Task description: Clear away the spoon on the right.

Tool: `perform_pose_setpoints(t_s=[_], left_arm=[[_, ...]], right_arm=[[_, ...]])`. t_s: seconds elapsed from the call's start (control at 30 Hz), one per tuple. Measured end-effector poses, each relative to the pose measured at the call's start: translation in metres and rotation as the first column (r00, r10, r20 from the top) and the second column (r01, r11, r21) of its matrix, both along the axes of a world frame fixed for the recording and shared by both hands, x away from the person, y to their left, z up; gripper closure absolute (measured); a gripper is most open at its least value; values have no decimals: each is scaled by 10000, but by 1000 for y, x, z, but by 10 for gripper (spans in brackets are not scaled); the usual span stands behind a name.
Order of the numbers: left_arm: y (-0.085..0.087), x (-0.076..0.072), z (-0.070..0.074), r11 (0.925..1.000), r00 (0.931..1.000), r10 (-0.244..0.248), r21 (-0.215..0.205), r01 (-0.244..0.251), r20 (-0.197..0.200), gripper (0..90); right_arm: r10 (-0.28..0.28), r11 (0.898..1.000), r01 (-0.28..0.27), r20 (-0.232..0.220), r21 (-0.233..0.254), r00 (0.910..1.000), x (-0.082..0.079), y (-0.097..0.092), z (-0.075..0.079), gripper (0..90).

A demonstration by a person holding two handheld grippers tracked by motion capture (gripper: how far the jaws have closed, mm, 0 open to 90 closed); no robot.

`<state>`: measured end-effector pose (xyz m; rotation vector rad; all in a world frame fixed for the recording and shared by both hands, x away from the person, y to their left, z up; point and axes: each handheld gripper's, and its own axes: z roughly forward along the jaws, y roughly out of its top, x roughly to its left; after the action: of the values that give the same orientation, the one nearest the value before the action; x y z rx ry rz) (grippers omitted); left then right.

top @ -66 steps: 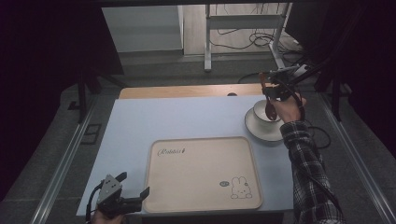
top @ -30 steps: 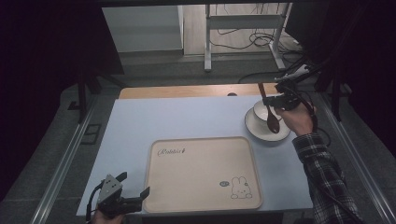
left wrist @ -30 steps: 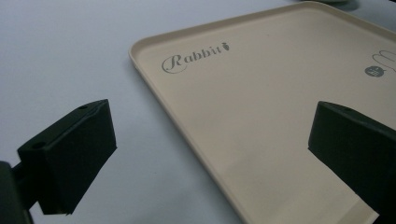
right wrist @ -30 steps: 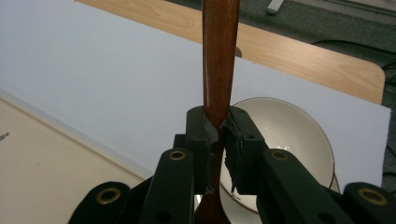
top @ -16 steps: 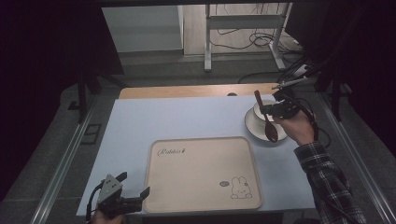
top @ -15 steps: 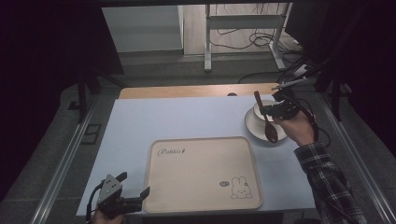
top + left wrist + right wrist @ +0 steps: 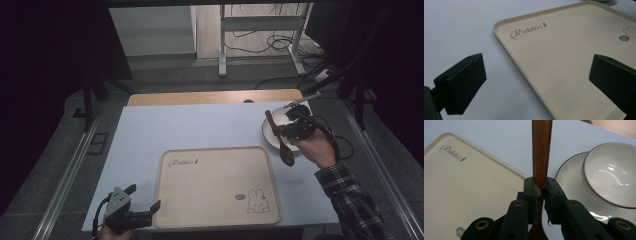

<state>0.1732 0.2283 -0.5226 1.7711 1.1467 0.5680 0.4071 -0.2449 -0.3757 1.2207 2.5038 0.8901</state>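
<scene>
My right gripper (image 7: 540, 187) is shut on the handle of a dark wooden spoon (image 7: 541, 150), which it holds above the table just left of a white saucer (image 7: 574, 182) bearing a white cup (image 7: 614, 172). In the high view the spoon (image 7: 286, 152) hangs tilted in the right gripper (image 7: 287, 131), its bowl toward the near side, over the saucer's (image 7: 270, 135) left rim. A beige tray (image 7: 215, 190) printed with a rabbit lies at the table's middle front. My left gripper (image 7: 145, 196) rests open at the tray's near left corner, its fingers (image 7: 461, 82) straddling the tray (image 7: 561, 62) edge.
The pale blue table top (image 7: 200, 127) ends in a wooden strip (image 7: 215, 97) at the far side. Metal rails run along both sides of the table. Beyond it stand a desk frame (image 7: 222, 45) and loose cables on the floor.
The right gripper has carried the spoon away from over the cup, leftward and nearer, toward the tray's far right corner. The left gripper has stayed put.
</scene>
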Motion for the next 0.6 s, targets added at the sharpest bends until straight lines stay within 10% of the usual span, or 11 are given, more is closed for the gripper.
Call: perform_pose_setpoints(t_s=[0.6], left_arm=[[0, 0, 0, 10000, 10000, -3, -6, 3, 2, 9]], right_arm=[[979, 9930, -1045, -1120, -542, 9889, -33, 34, -25, 800]])
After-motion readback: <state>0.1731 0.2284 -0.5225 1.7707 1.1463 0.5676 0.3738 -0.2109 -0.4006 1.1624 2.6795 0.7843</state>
